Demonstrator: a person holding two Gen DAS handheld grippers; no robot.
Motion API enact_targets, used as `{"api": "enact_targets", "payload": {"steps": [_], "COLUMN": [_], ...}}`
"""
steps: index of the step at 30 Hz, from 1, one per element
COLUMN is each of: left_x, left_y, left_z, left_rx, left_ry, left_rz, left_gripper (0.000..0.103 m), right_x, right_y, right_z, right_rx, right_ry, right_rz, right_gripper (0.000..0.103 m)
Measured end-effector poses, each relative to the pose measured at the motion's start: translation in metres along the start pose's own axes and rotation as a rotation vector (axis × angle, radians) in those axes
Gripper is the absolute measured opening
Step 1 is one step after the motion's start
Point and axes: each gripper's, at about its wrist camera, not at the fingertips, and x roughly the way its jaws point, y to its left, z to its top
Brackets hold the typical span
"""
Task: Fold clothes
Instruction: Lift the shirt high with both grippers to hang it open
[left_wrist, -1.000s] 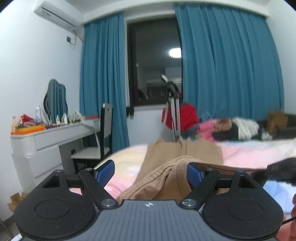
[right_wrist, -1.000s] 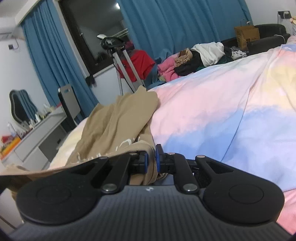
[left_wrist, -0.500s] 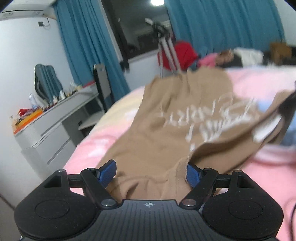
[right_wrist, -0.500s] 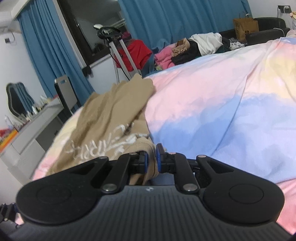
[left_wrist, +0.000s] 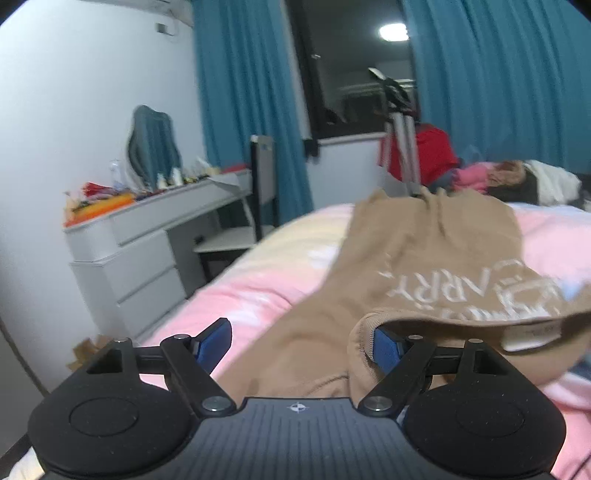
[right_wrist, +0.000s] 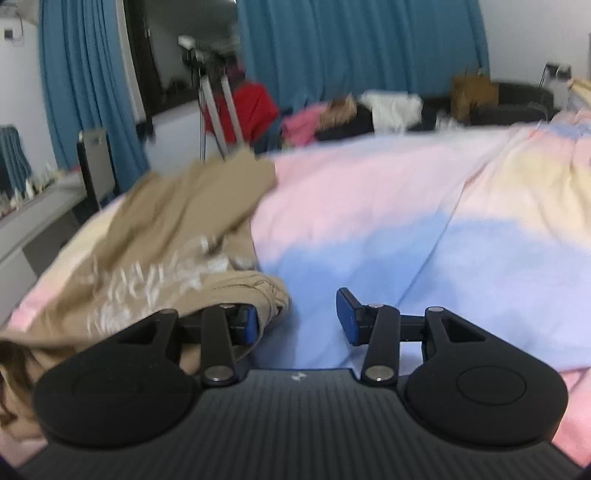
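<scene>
Left tool (left_wrist: 299, 341) sat low over the bed (left_wrist: 251, 291), jaws wide apart. Tan sweater (left_wrist: 424, 258) lay spread lengthwise across the pink bedcover, white lettering facing up. A ribbed edge of the sweater draped over the right blue pad (left_wrist: 386, 345); the left pad (left_wrist: 214, 339) was bare, with fabric lying between the two. A white label showed on the raised fold at right. Beyond the bed: white bench (left_wrist: 147, 229) with drawers and small bottles, a chair (left_wrist: 255, 206) beside it, blue curtains (left_wrist: 243, 96) framing a dark window (left_wrist: 351, 66), a tripod (left_wrist: 400, 140), and a heap of clothes (left_wrist: 517, 181) at far right.
</scene>
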Motion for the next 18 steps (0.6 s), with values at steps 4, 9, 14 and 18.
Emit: {"api": "enact_targets", "payload": {"steps": [4,9,14,18], "left_x": [0.008,0.019,0.029,0.015], "left_y": [-0.003,-0.006,-0.009,-0.002], "left_z": [-0.004,-0.01,-0.015,-0.008], "left_rx": [0.001,0.002,0.003,-0.041], "left_ry": [0.027,0.06,0.093,0.005], "left_rz": [0.01,0.023,0.035,0.045], "left_gripper": [0.081,0.082,0.082,0.082], "right_x": [-0.013,-0.008,0.016,0.016], "right_y": [0.006,0.012,-0.002,-0.01], "right_z": [0.001,-0.001,-0.008,-0.008], "right_rx": [-0.016,-0.069,0.002,0.073], "right_ry": [-0.075,-0.033,0.101,0.069], "right_rz": [0.016,0.03,-0.028,-0.038], "right_gripper": [0.045,0.045,0.045,0.045]}}
